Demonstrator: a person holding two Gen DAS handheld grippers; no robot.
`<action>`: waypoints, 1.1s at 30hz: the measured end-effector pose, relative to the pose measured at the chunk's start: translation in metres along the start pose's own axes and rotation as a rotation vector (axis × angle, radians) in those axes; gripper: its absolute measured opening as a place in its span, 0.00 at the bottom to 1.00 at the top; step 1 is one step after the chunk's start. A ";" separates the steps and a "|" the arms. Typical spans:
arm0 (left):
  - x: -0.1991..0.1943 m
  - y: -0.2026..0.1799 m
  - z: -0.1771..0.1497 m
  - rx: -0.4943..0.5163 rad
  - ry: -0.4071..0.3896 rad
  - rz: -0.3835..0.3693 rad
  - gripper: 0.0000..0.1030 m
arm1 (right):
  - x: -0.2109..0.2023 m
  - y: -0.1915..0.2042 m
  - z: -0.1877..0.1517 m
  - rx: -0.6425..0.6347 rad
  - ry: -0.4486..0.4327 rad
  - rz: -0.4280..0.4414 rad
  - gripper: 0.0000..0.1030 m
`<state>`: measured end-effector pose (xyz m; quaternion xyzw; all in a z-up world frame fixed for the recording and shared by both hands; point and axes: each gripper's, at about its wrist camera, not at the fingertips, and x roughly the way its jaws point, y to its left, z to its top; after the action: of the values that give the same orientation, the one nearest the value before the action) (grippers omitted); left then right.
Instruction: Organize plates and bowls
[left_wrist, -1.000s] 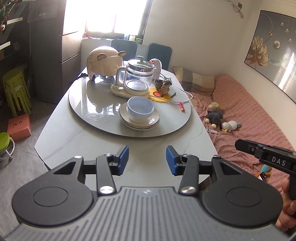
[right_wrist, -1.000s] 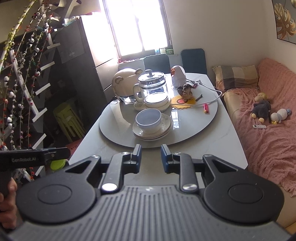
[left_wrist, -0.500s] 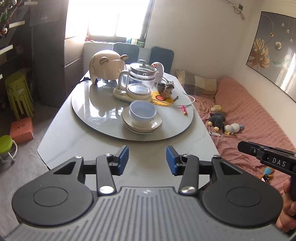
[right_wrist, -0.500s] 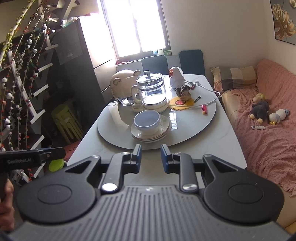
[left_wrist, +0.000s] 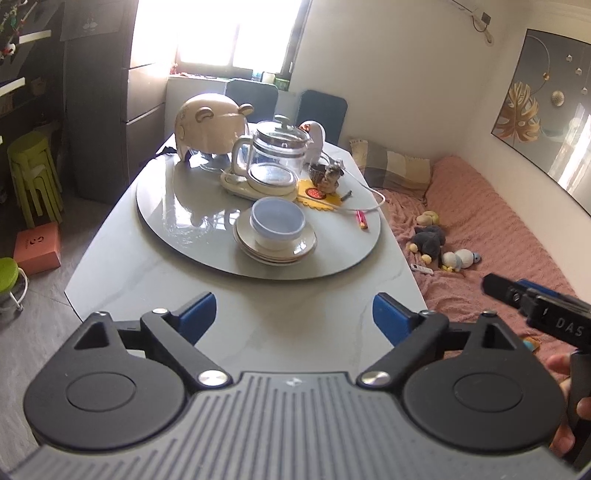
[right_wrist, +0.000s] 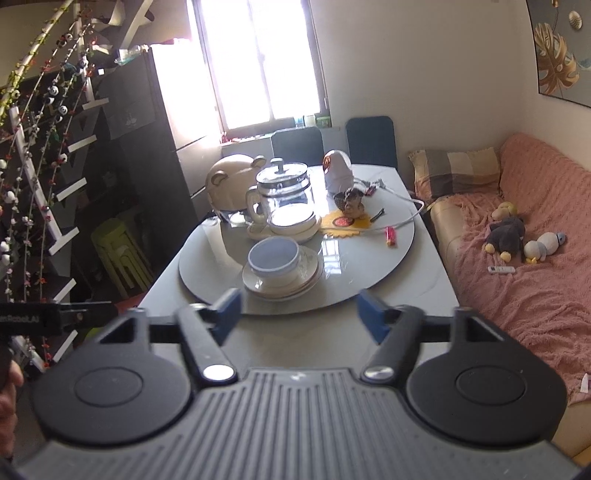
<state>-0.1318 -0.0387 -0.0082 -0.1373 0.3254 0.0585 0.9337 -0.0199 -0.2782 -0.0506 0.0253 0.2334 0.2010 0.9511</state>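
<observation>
A pale blue bowl (left_wrist: 277, 223) (right_wrist: 274, 257) sits on a stack of cream plates (left_wrist: 306, 248) (right_wrist: 308, 275) near the front of the round turntable (left_wrist: 177, 218) (right_wrist: 369, 258). My left gripper (left_wrist: 294, 315) hovers over the near end of the table, short of the turntable; its jaws are opening with nothing between them. My right gripper (right_wrist: 299, 314) is also short of the plates, just before the turntable's edge; its jaws are opening and hold nothing. Each view shows the other gripper at its side edge.
Behind the plates stand a glass kettle (left_wrist: 275, 162) (right_wrist: 282, 195) on its base, a bear-shaped appliance (left_wrist: 210, 123), a small figurine (left_wrist: 327, 175) and a red lighter (left_wrist: 362, 219). A pink-covered sofa (right_wrist: 535, 258) with soft toys runs along the right; green stools (left_wrist: 31, 173) on the left.
Both grippers' jaws have spread much wider apart. The views have shifted a little toward the table; the bowl and plates stay where they were.
</observation>
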 end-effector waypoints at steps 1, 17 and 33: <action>-0.001 -0.001 0.001 0.002 -0.007 0.011 0.92 | -0.001 0.000 0.002 -0.010 -0.021 -0.009 0.83; 0.006 -0.006 0.010 -0.024 0.004 0.071 0.95 | 0.013 -0.019 0.008 0.022 0.027 0.012 0.88; -0.002 -0.012 0.007 -0.033 -0.010 0.084 0.95 | 0.020 -0.022 0.012 0.020 0.022 0.027 0.88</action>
<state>-0.1264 -0.0481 0.0011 -0.1386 0.3252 0.1036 0.9297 0.0099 -0.2898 -0.0518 0.0359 0.2453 0.2117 0.9454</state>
